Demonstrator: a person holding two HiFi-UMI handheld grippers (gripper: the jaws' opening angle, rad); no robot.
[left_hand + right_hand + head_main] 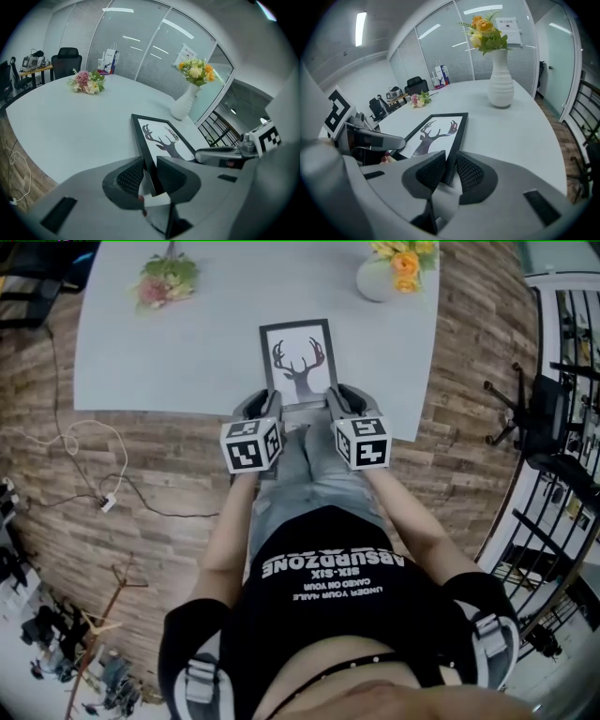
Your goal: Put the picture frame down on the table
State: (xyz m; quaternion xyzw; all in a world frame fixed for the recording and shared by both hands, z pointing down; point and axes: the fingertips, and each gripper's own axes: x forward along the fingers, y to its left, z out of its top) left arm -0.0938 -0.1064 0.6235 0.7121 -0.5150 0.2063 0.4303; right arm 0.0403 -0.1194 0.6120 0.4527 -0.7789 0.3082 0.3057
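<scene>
A black picture frame [298,357] with a deer silhouette lies flat at the near edge of the pale table [169,352]; whether it touches the top is unclear. My left gripper [265,409] is shut on the near left corner. In the left gripper view the frame [161,140] runs away from the left gripper [151,176], its edge pinched between the pads. My right gripper [339,401] is shut on the near right corner. The right gripper view shows the frame [433,133] with its edge between the ribbed pads of the right gripper [450,171].
A white vase [380,277] with orange and yellow flowers stands at the table's far right. A pink bouquet [164,282] lies far left. A cable [66,442] trails over the wood floor, and a black railing [562,427] is to the right.
</scene>
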